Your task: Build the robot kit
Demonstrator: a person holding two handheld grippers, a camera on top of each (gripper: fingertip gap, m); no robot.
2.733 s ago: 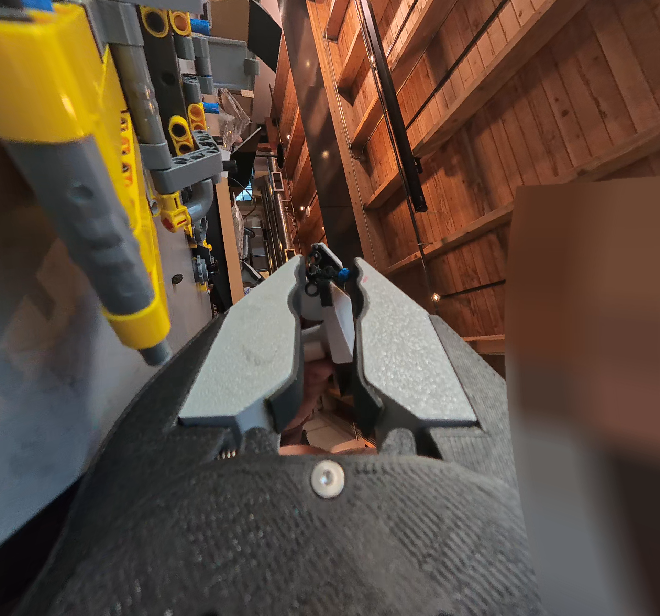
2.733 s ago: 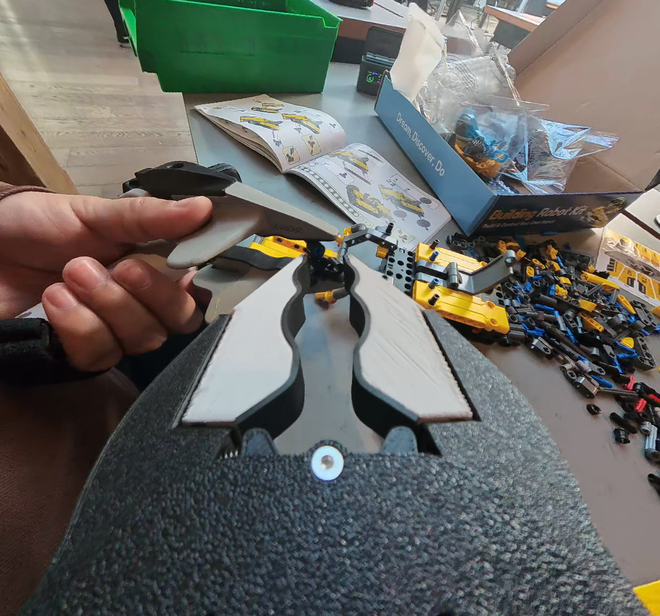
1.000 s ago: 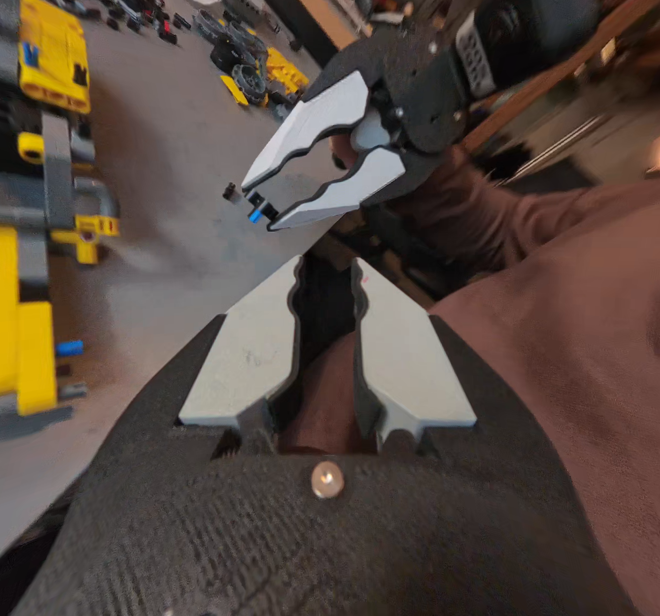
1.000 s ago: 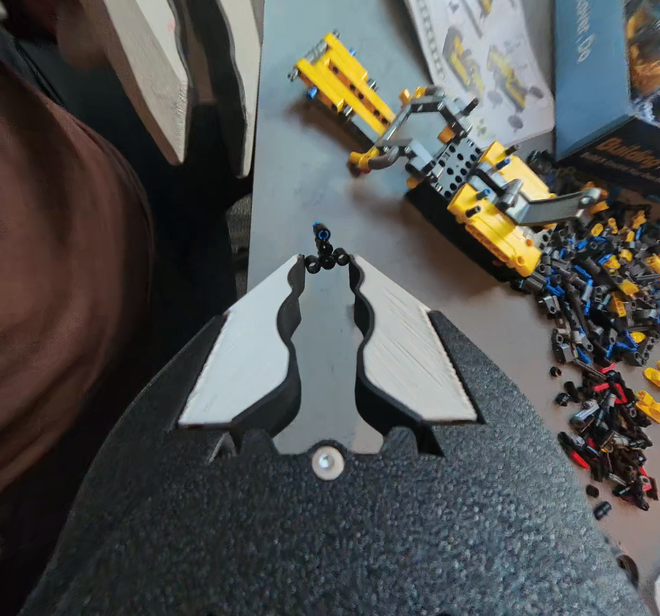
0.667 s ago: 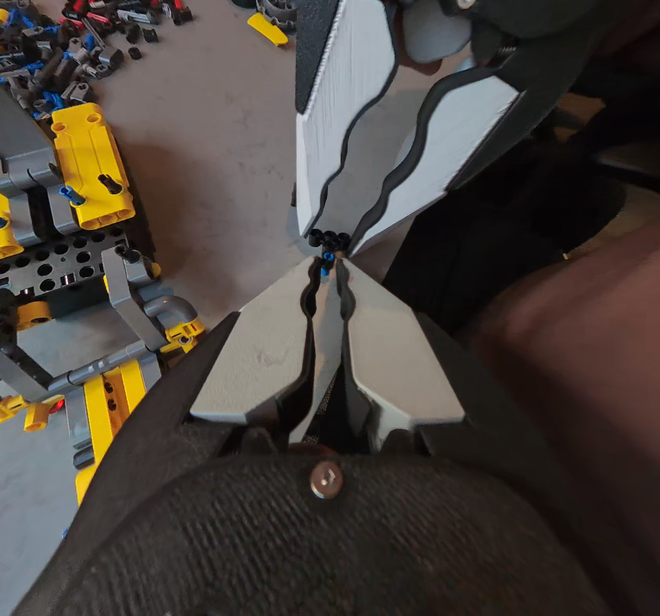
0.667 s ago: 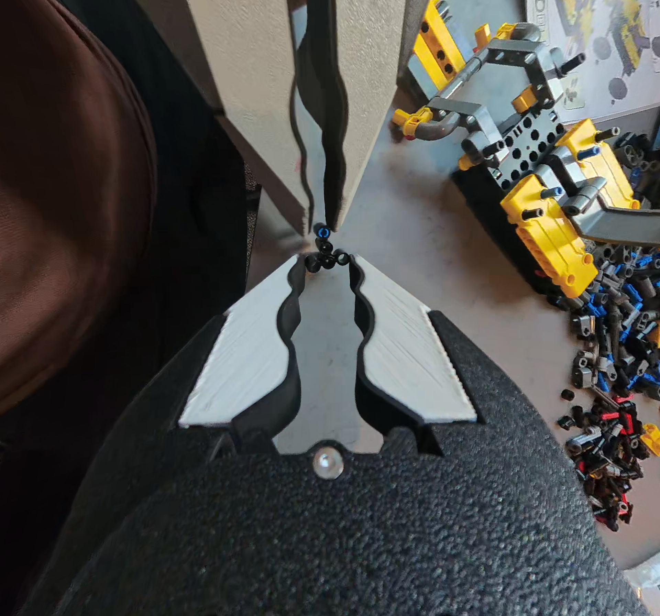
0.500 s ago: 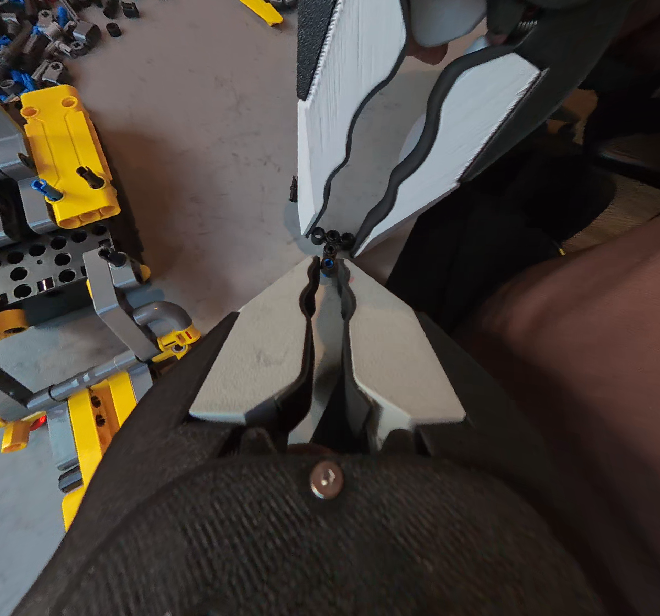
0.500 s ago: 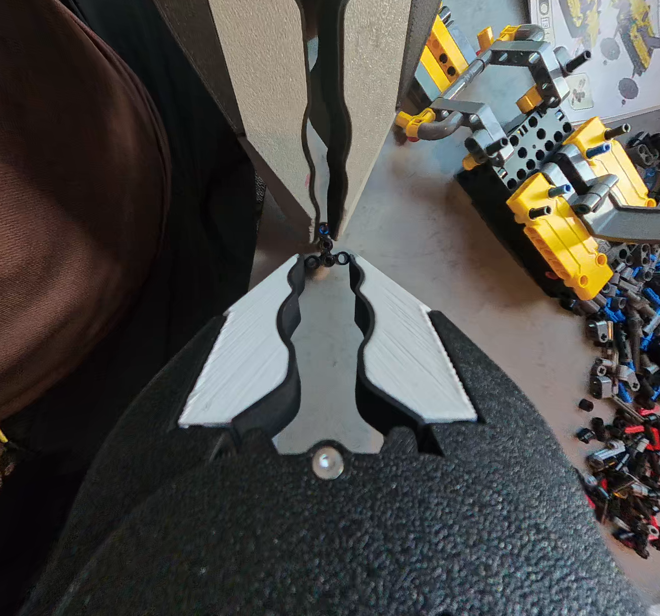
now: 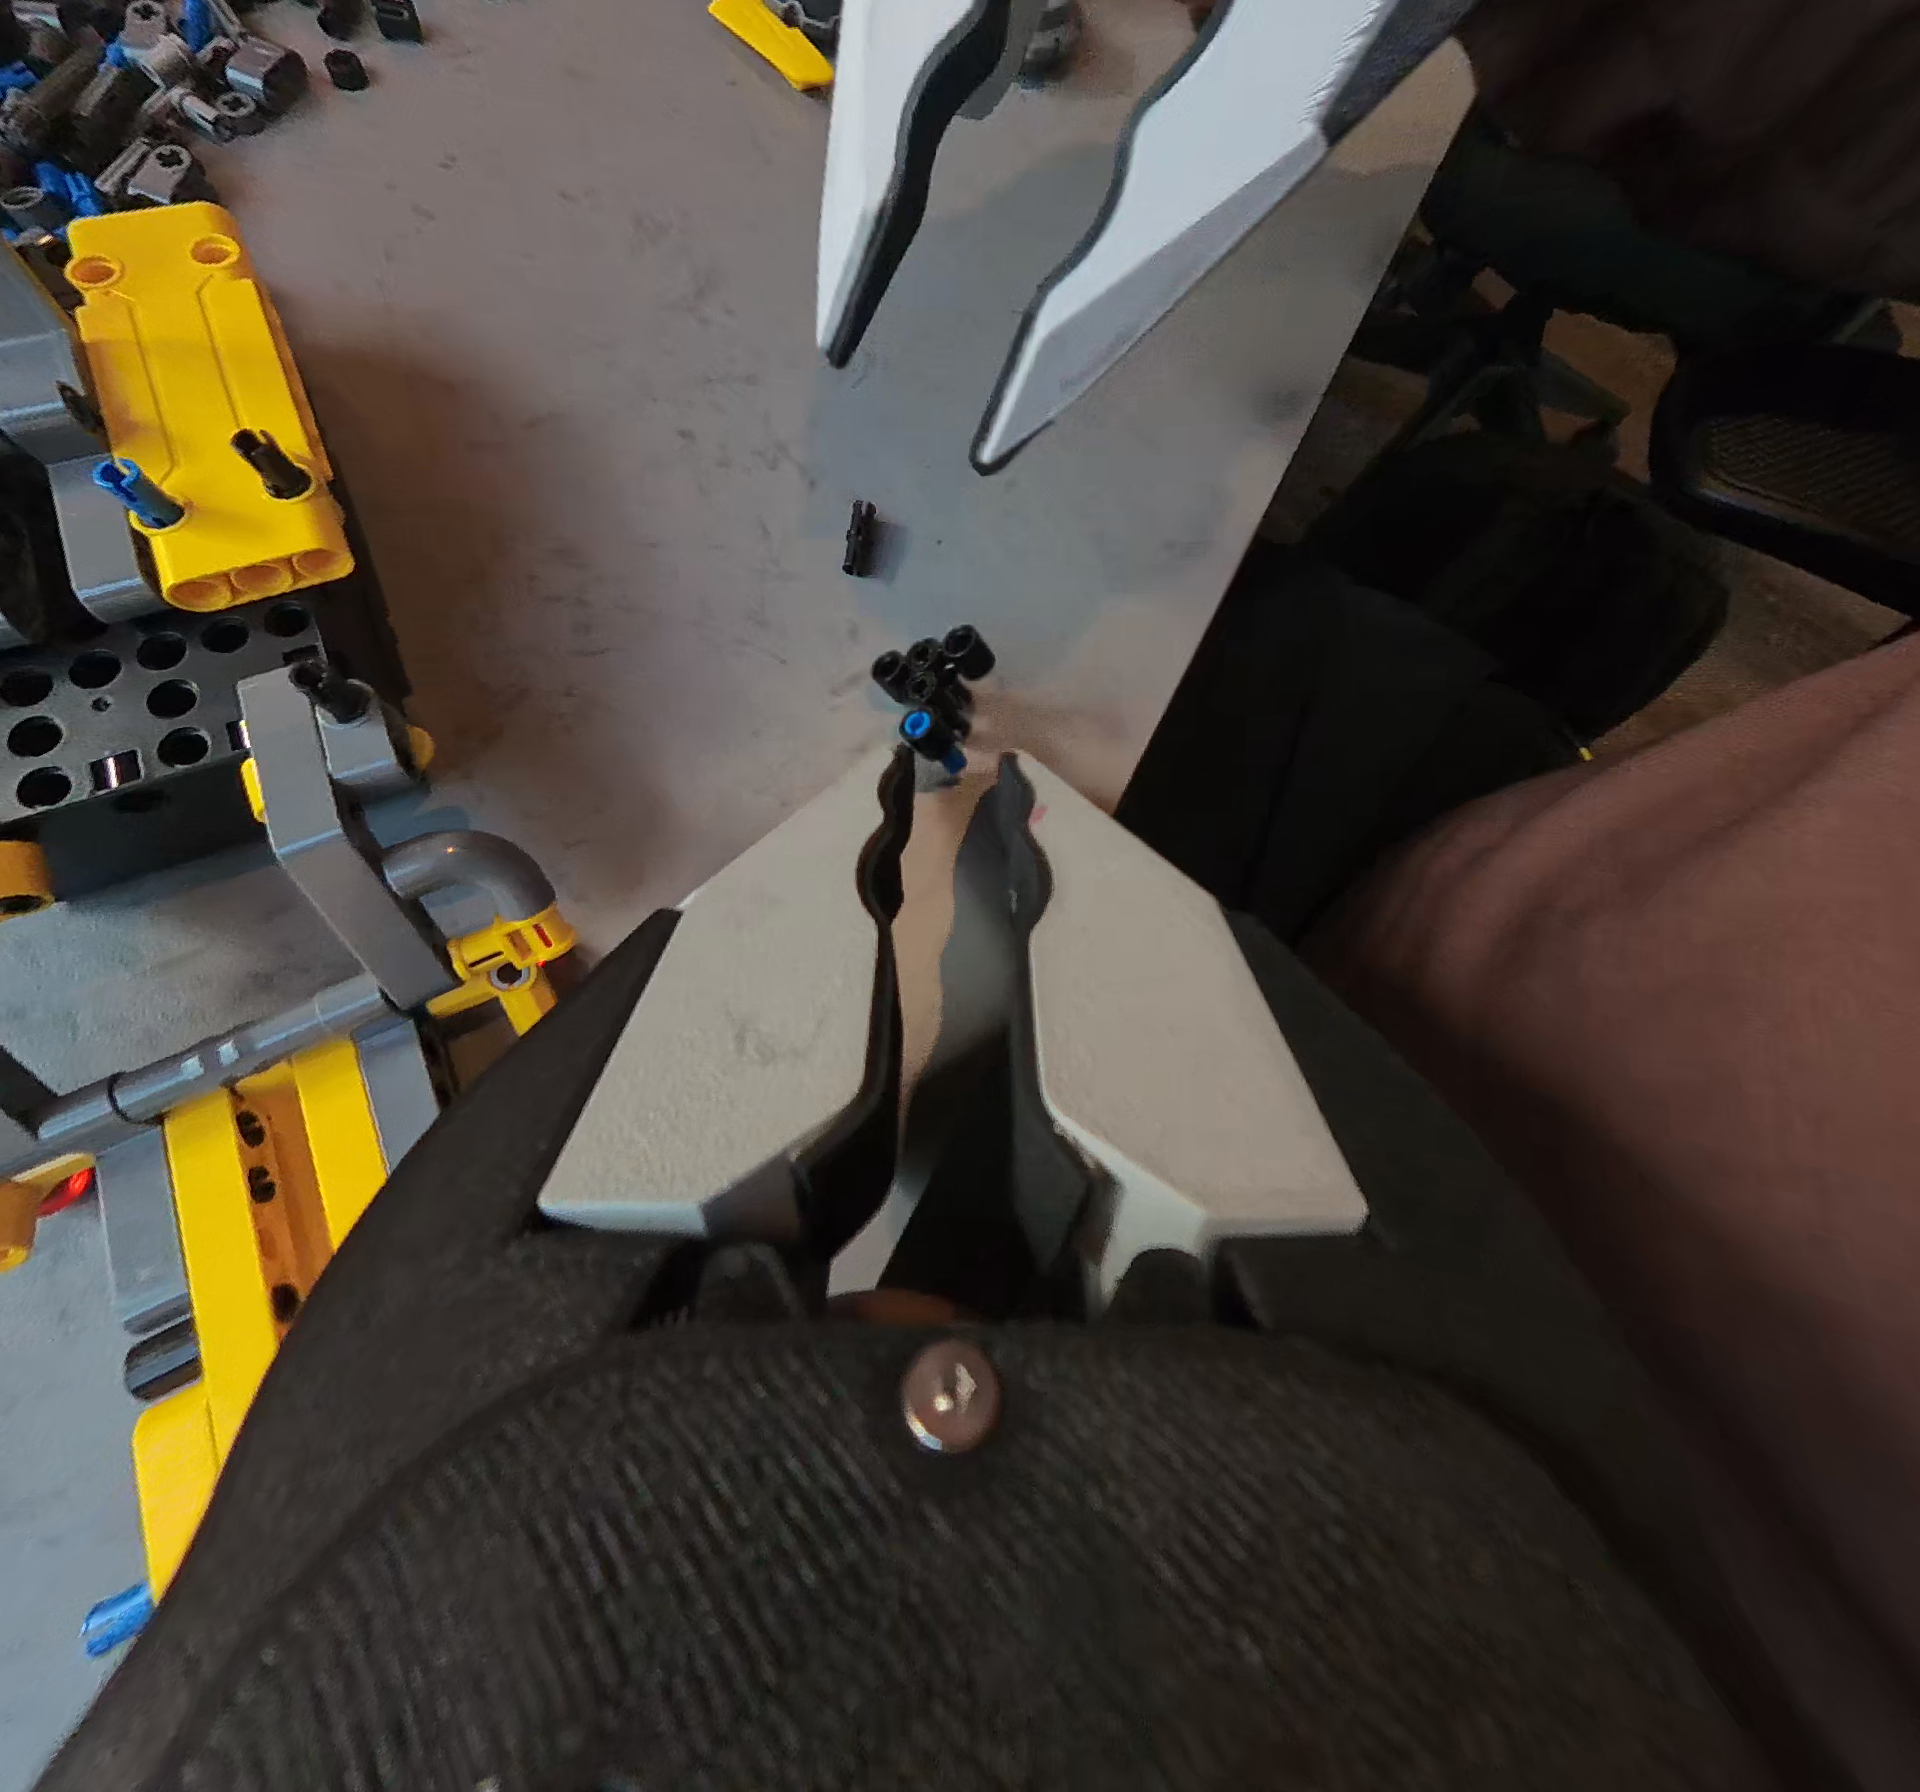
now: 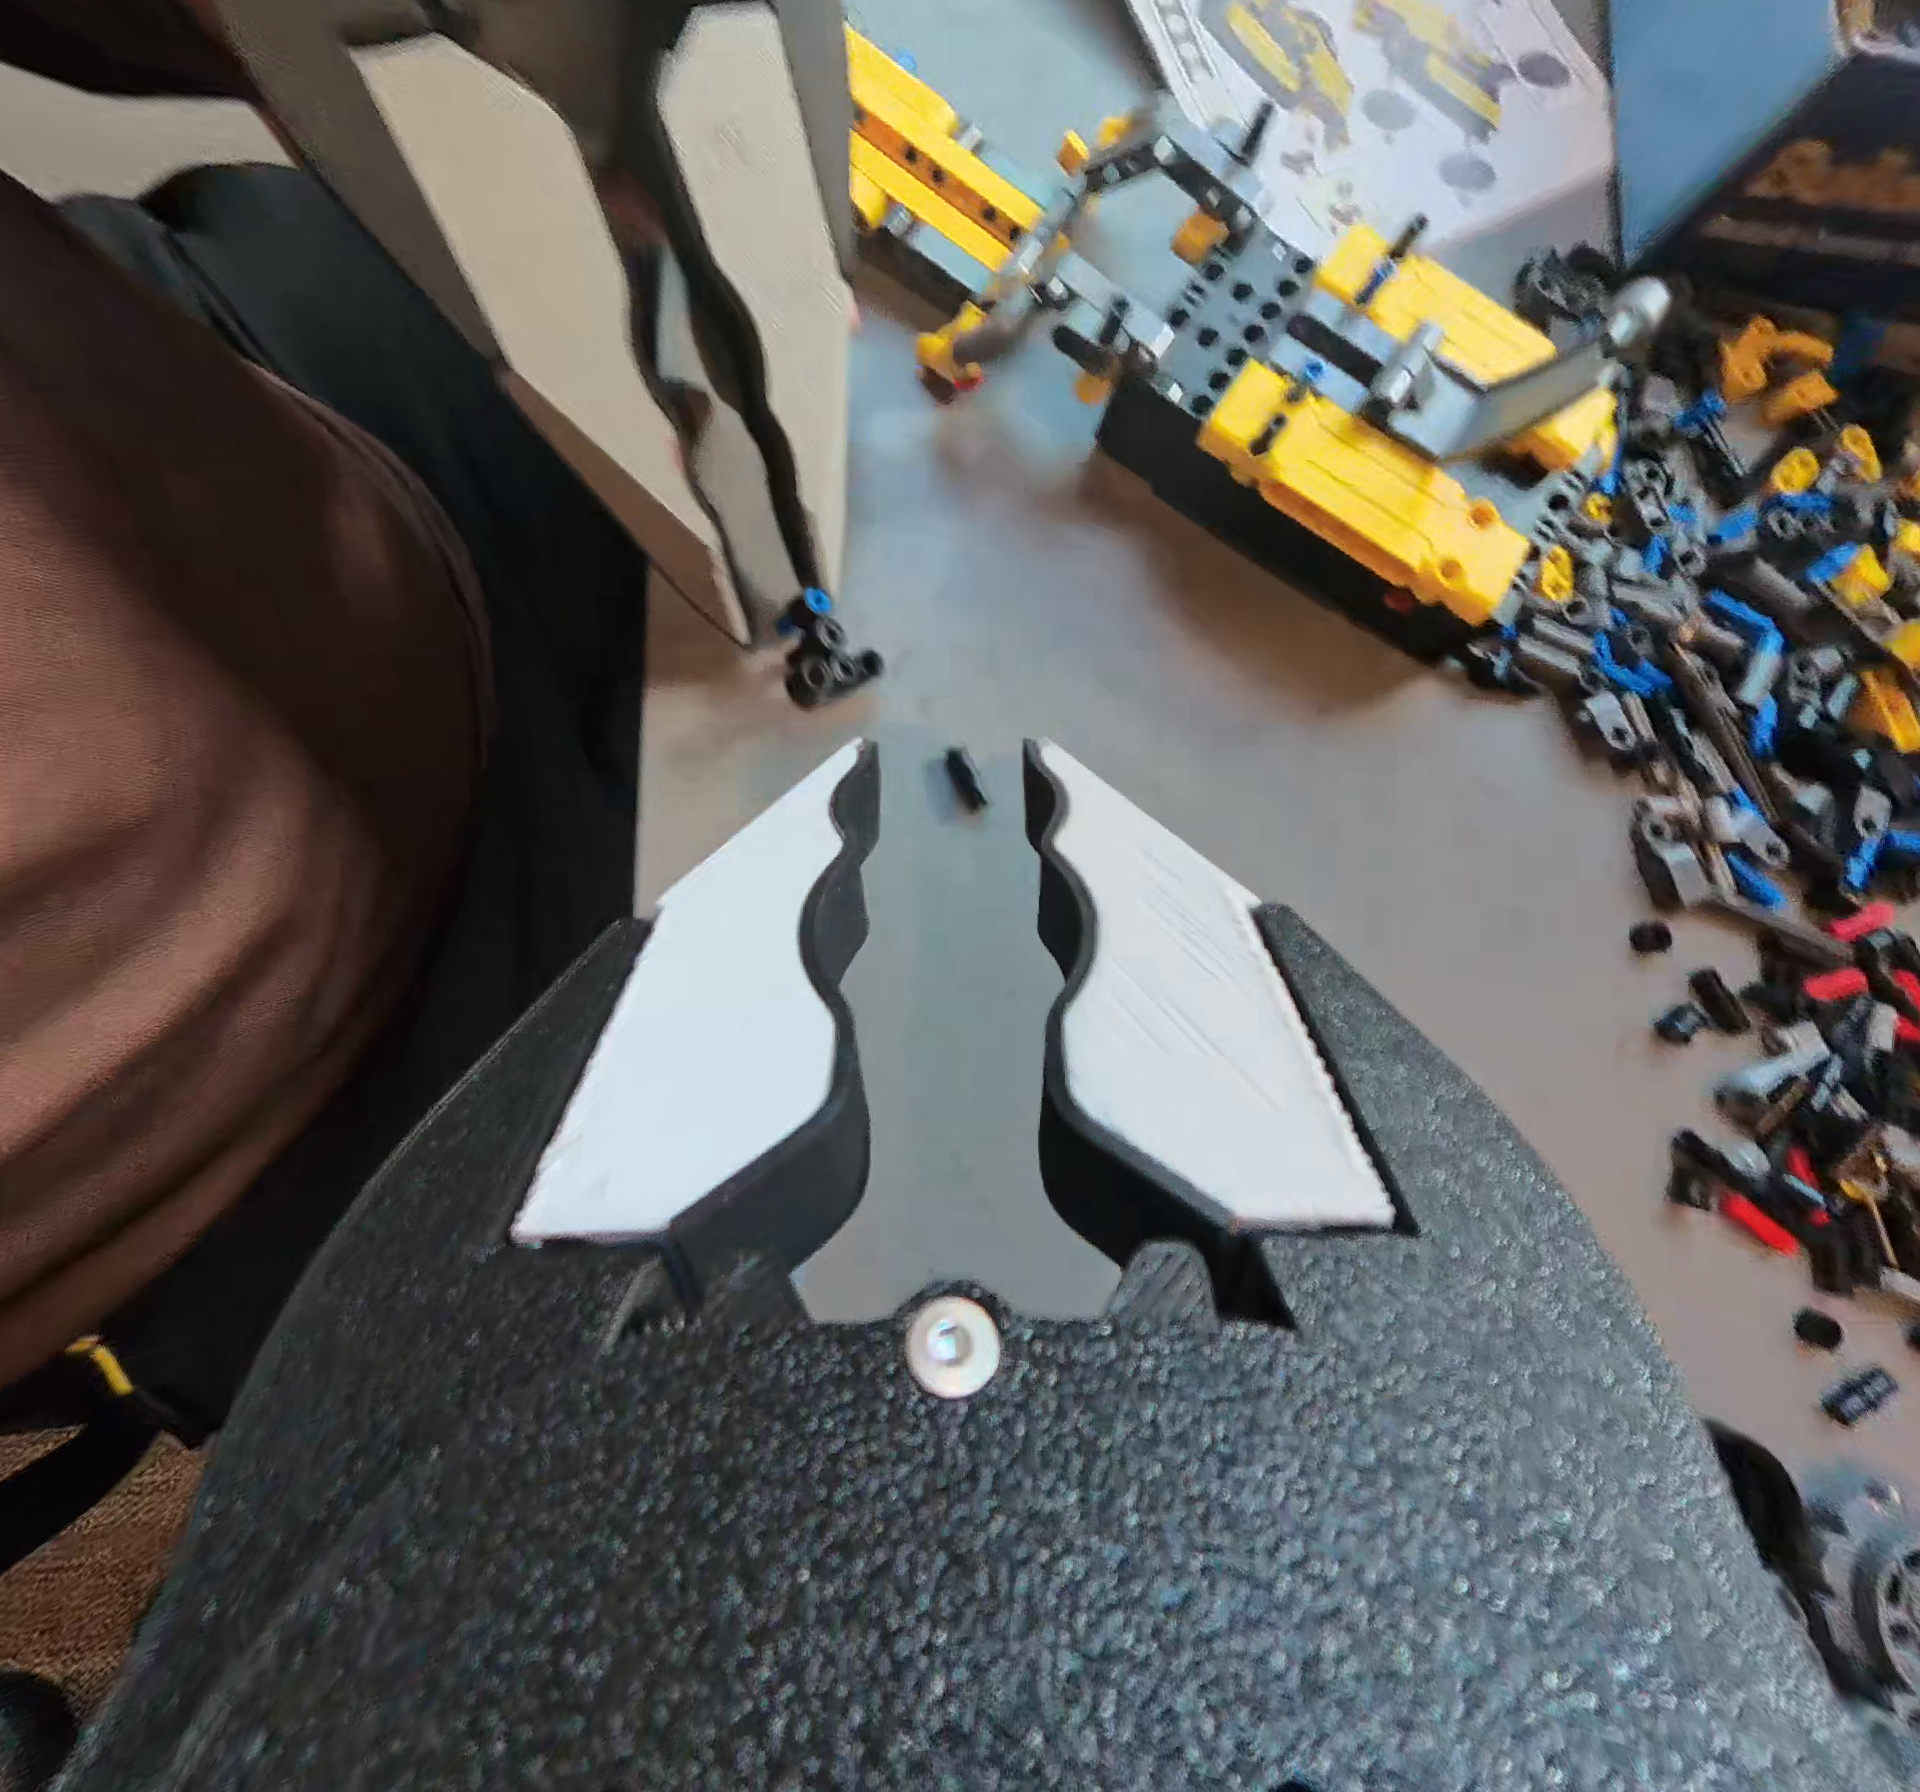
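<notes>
From my right wrist view: loose pin (image 10: 966, 778) centre frame on the table (image 10: 1195, 734), half-built model (image 10: 1340, 402) upper right, parts pile (image 10: 1766, 703) far right.

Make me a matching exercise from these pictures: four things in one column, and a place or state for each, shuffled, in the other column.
Things:
1. left tool
2. right tool
3. loose black pin
4. instruction booklet

Places or states:
A. lying on the table between the two tools' tips
B. jaws apart, holding nothing
C. beside the blue box
D. shut on the black connector piece

Pairs: 1-D, 2-B, 3-A, 4-C.
</notes>
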